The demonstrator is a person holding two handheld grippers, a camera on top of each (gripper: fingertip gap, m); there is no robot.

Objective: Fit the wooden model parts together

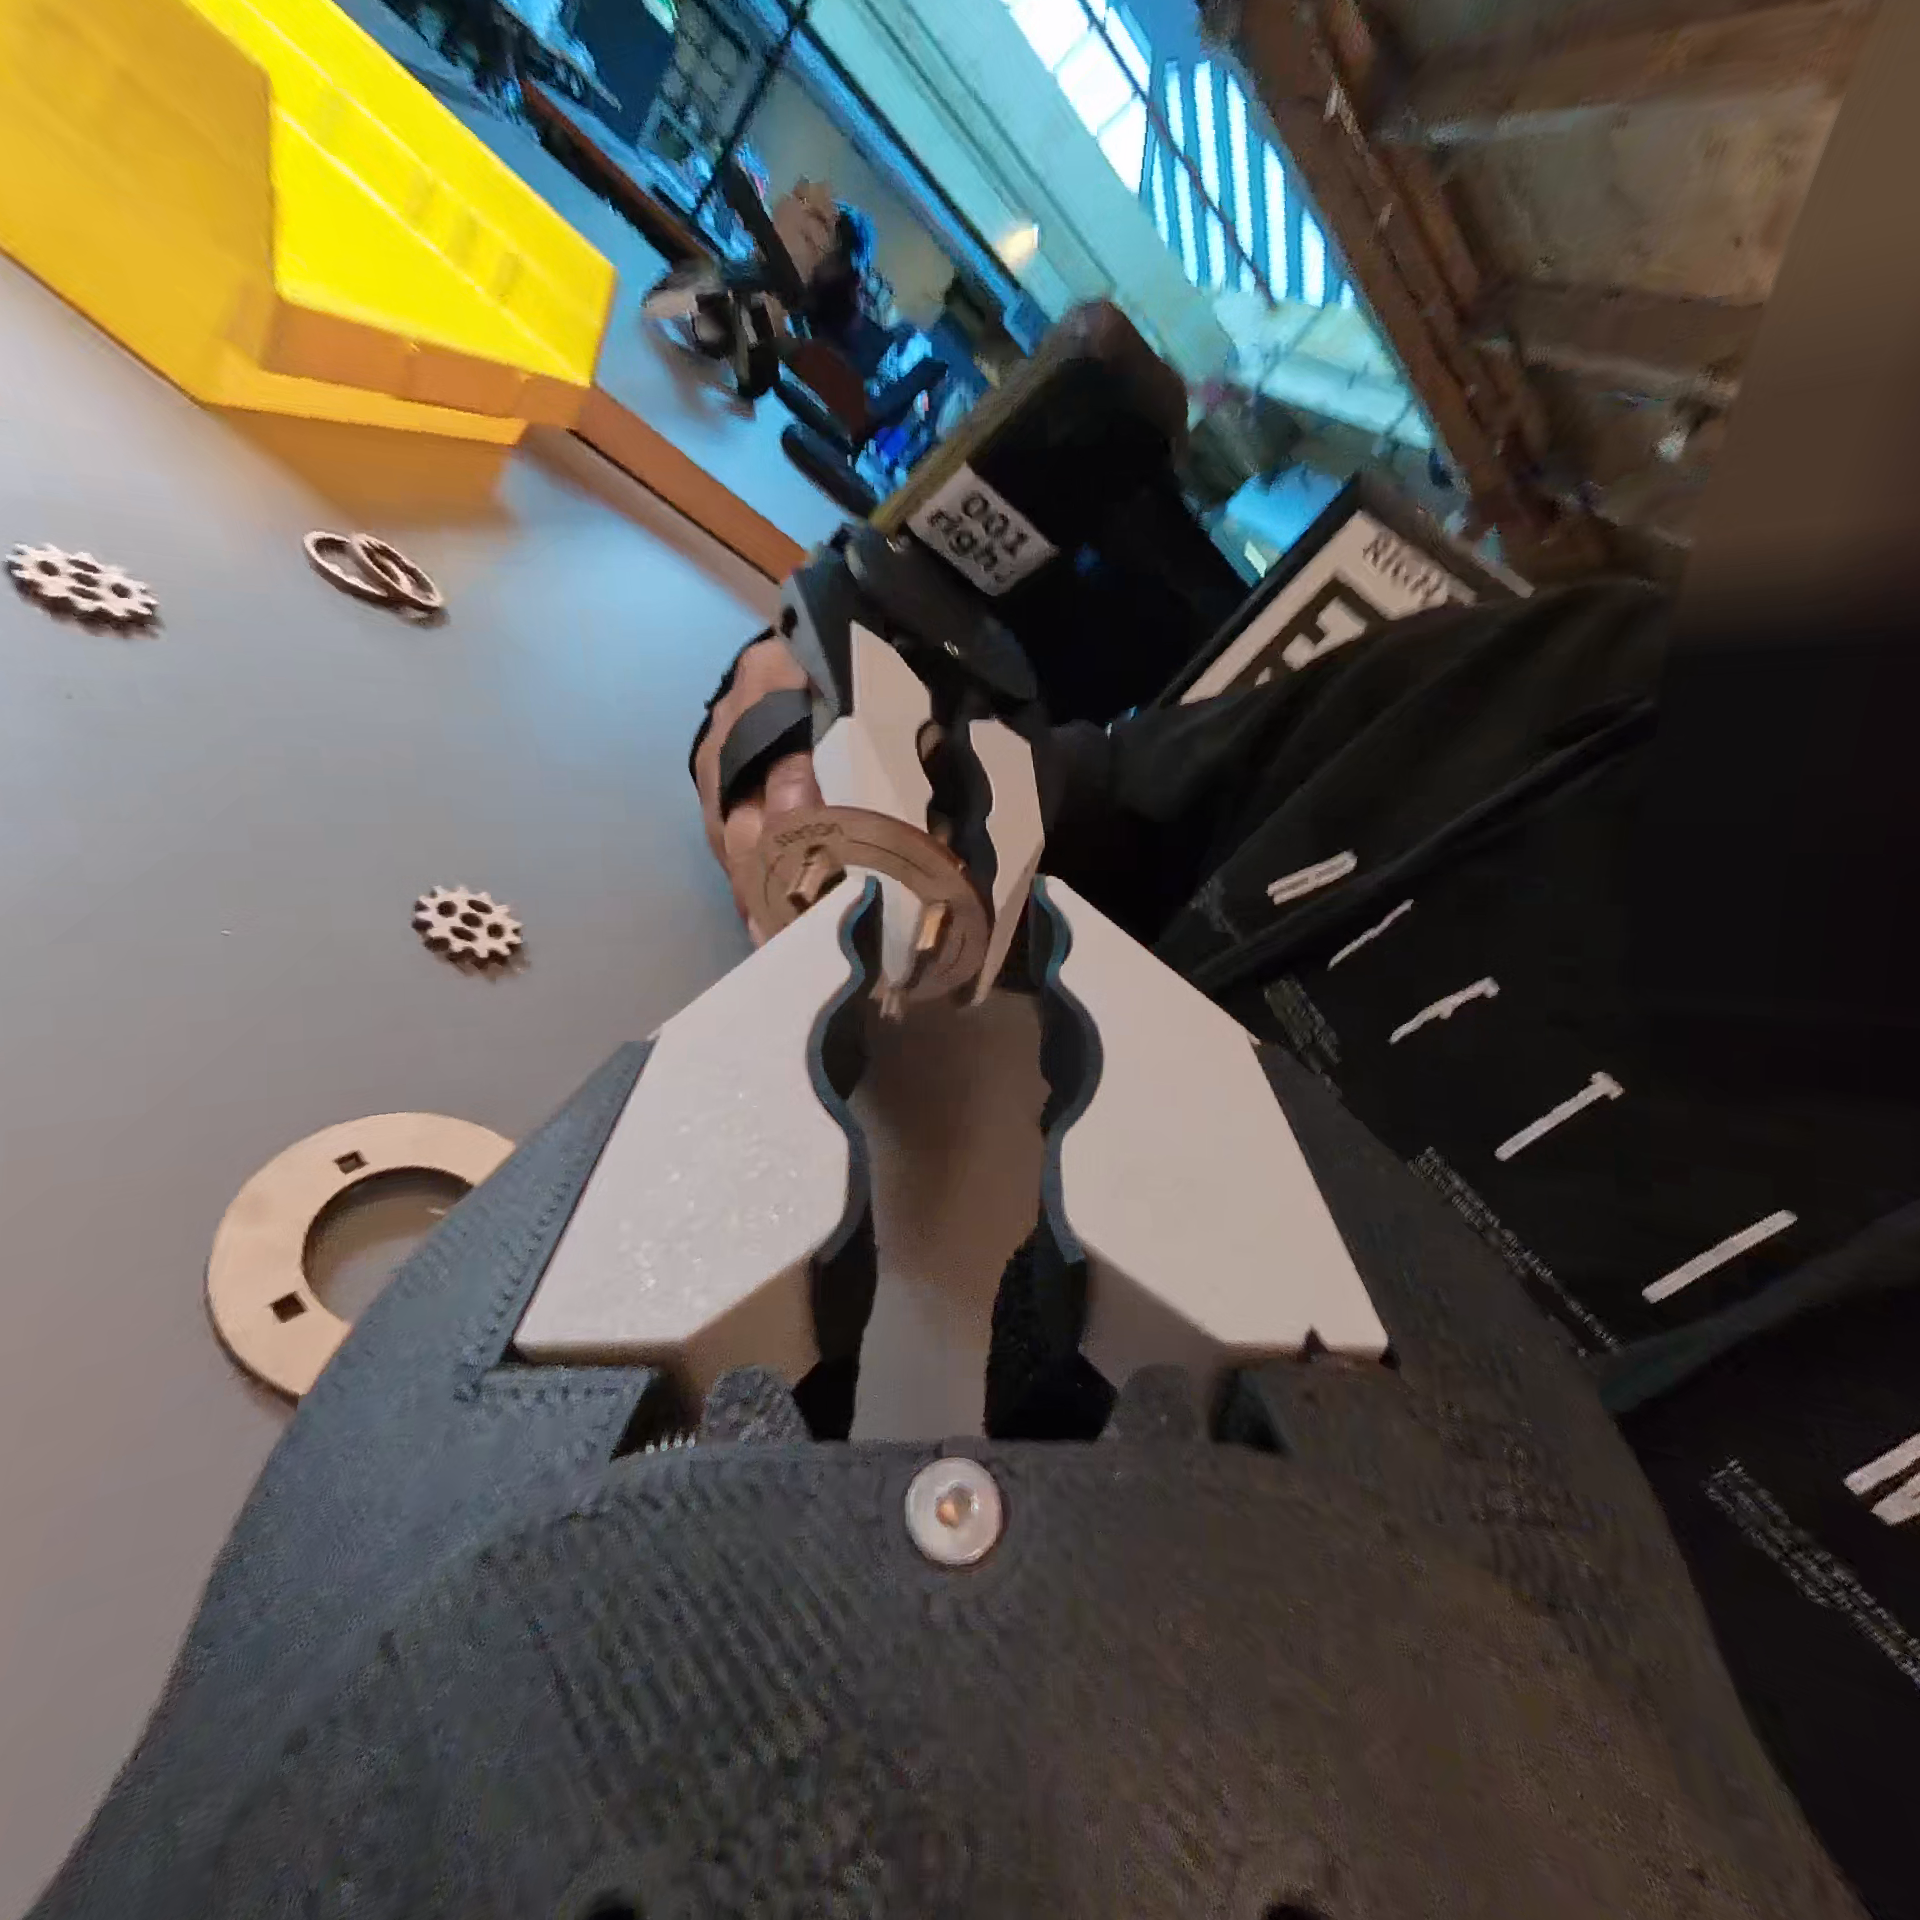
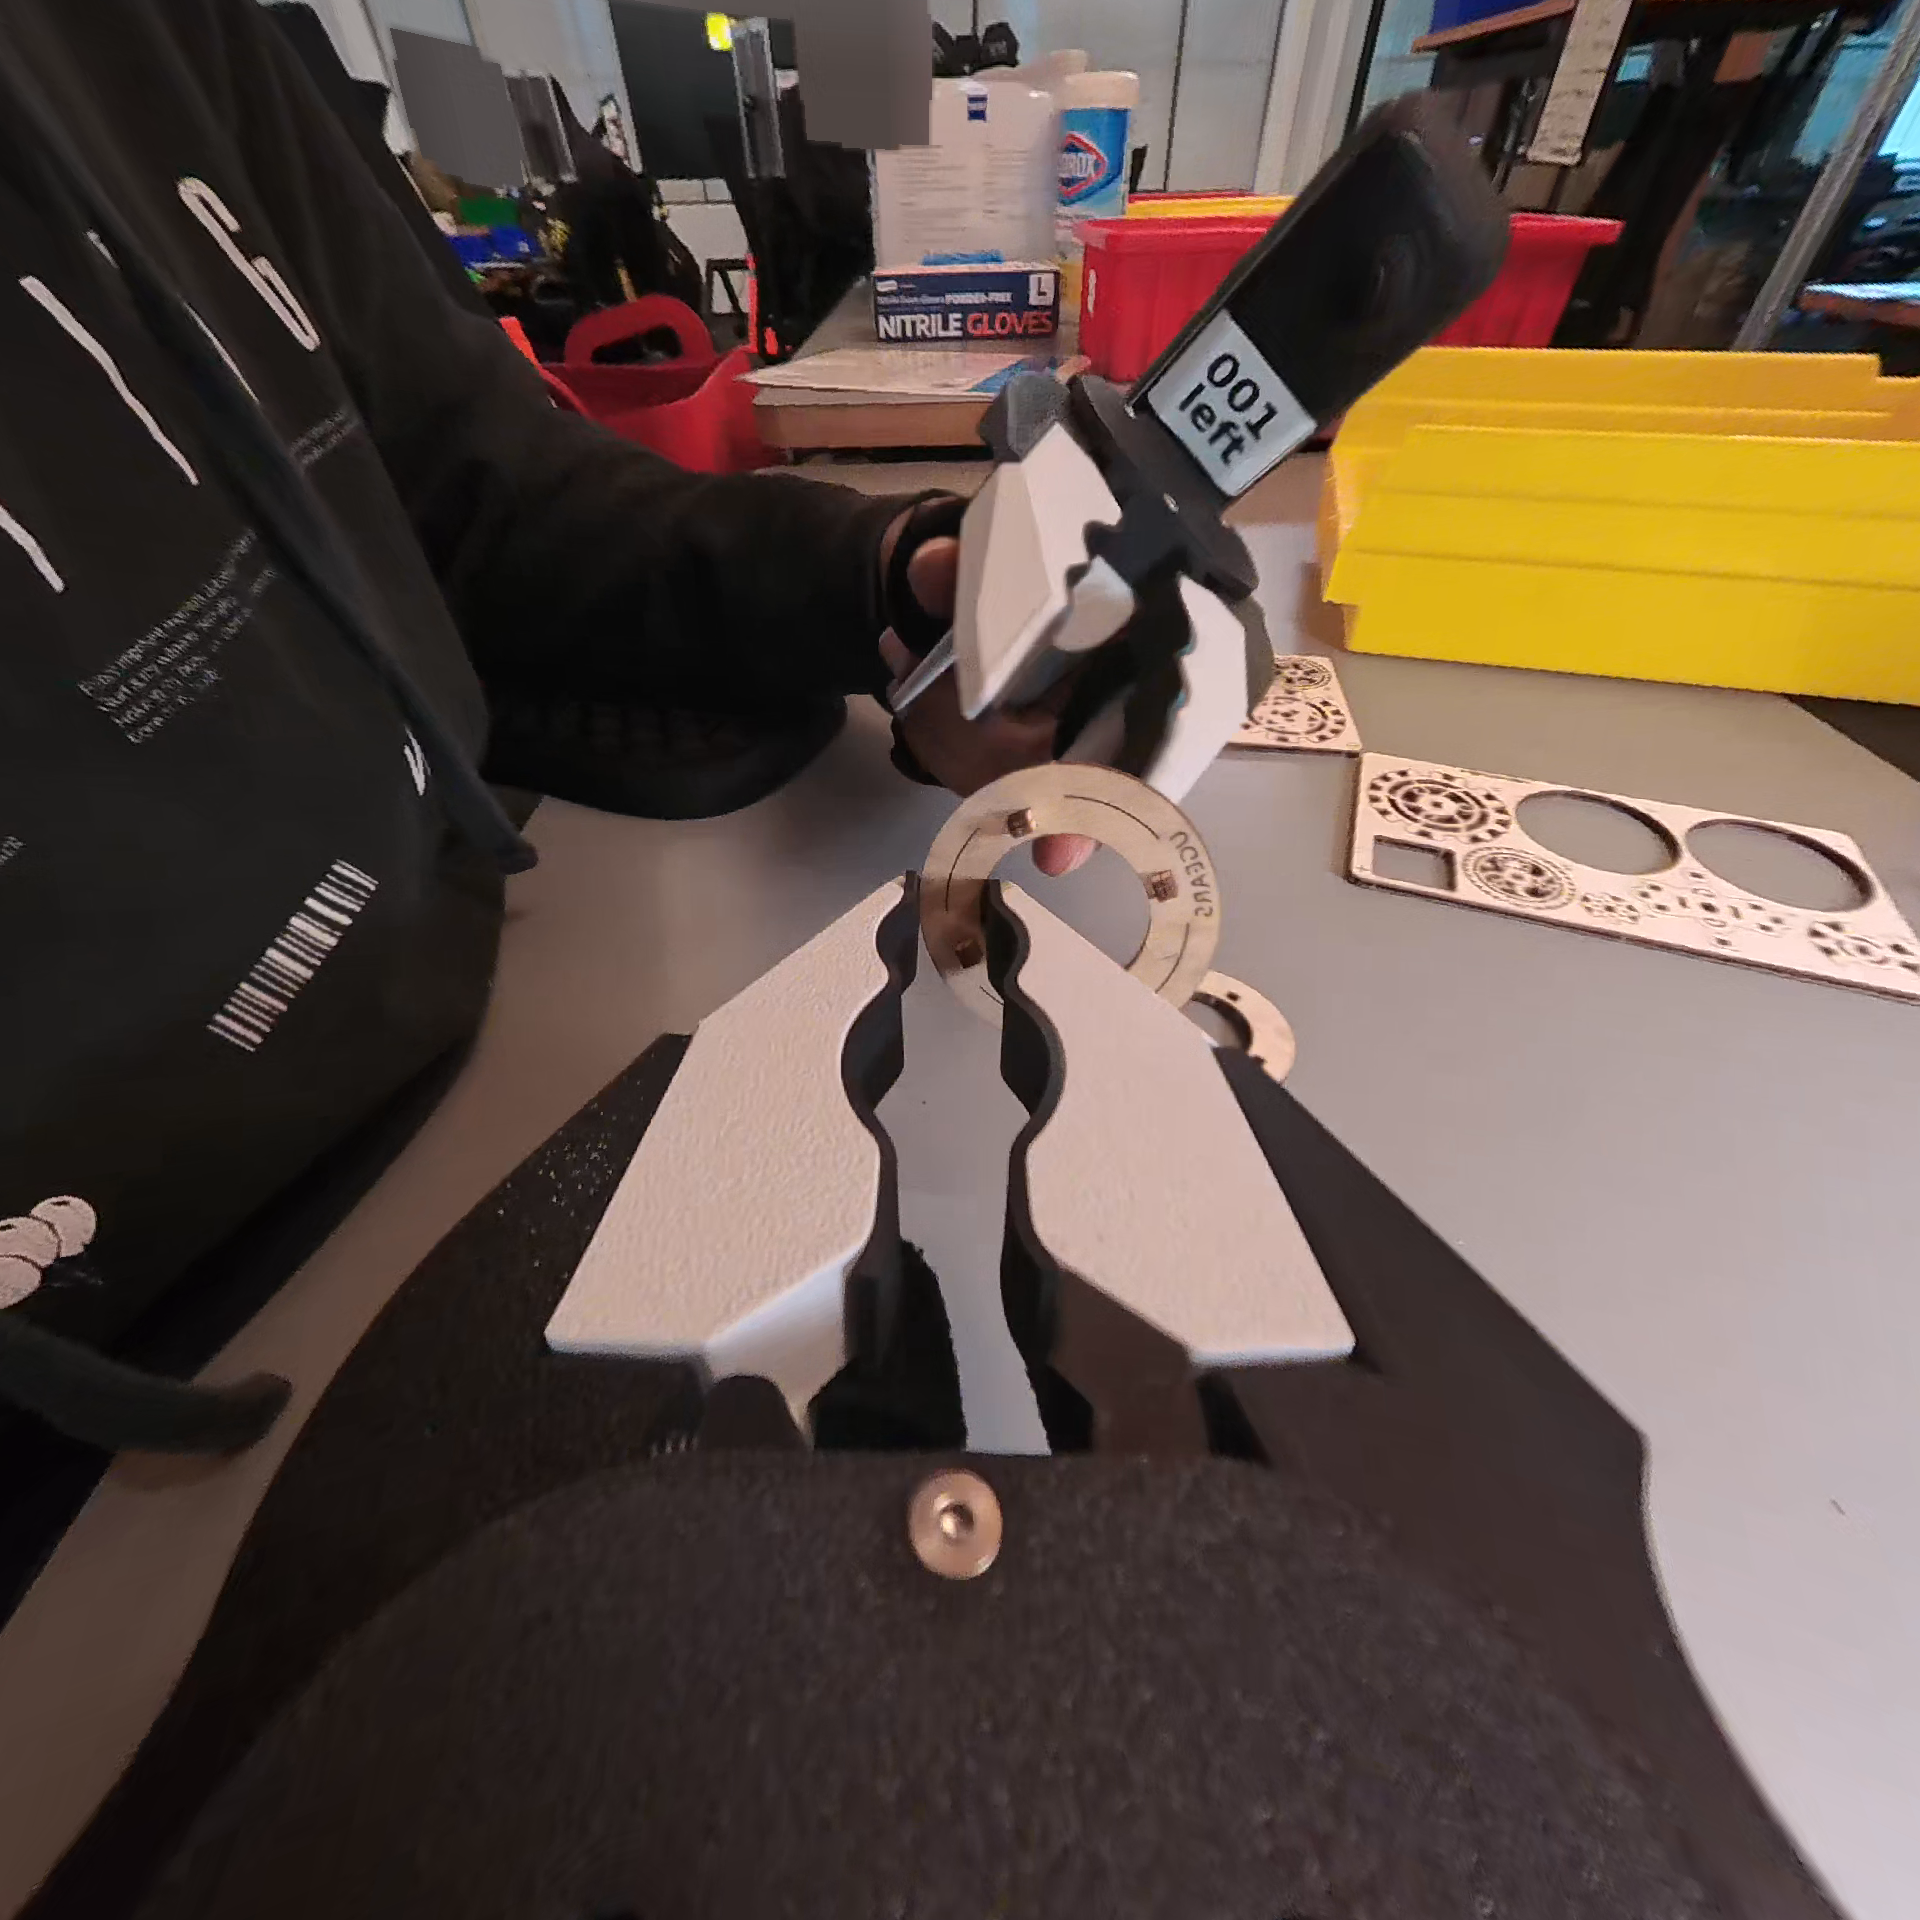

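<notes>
My right gripper [image 2: 951, 896] is shut on the left rim of a wooden ring [image 2: 1184, 920] with three small square pegs and holds it upright above the grey table [image 2: 1507, 1195]. My left gripper [image 1: 956, 906] is open, its fingertips around the far side of that ring [image 1: 831, 862] without closing on it. In the right wrist view the left gripper [image 2: 1081, 743] comes in from above, one fingertip [image 2: 1174, 774] at the ring's top right edge. In the left wrist view the right gripper [image 1: 956, 831] shows beyond the ring. A second wooden ring [image 1: 301, 1257] with square holes lies flat on the table, also seen in the right wrist view [image 2: 1247, 1023].
Two wooden gears [image 1: 81, 588] [image 1: 468, 925] and thin rings [image 1: 374, 569] lie on the table. Yellow bins [image 2: 1621, 551] stand at the back. A laser-cut wooden sheet [image 2: 1621, 878] and a smaller one [image 2: 1299, 717] lie to the right. A person's dark sleeve [image 2: 623, 623] reaches in from the left. Only a small space, under 4 cm, lies between the two pairs of fingers.
</notes>
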